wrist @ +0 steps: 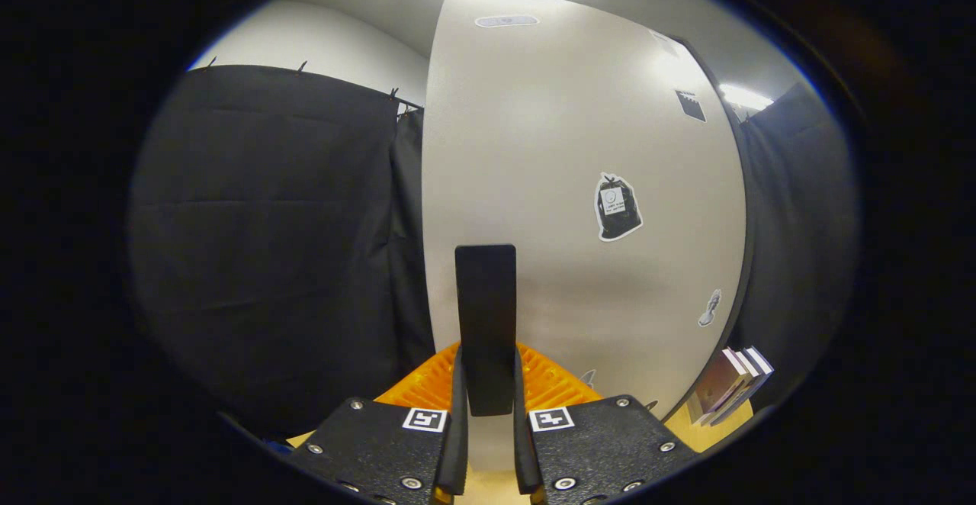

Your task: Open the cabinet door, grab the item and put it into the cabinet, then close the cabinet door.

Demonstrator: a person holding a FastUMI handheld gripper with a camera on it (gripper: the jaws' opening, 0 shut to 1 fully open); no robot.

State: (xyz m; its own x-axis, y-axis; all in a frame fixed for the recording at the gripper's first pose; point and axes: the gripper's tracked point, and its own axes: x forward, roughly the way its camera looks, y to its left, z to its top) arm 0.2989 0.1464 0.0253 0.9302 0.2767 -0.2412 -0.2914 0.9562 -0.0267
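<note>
Gripper: the two-finger gripper points at the cabinet door, its fingers drawn close together with a flat black rectangular slab standing upright between them.
Grip: both fingers seem to press on the slab's lower sides, though the contact is hard to make out at this angle.
Slab: plain, dark, taller than wide, rising above the fingertips against the door.
Cabinet door: a tall pale grey panel just beyond the slab, its left edge standing against the black cloth wall; I cannot tell whether it is shut or ajar.
On the door: a sticker of a black bag, a small pale sticker lower down, and a dark square sticker higher up.
Orange ribbed piece: an orange plastic ridged part sits just behind the fingers.
Books: a few leaning books stand on a light wooden surface beside the door's lower right edge.
</note>
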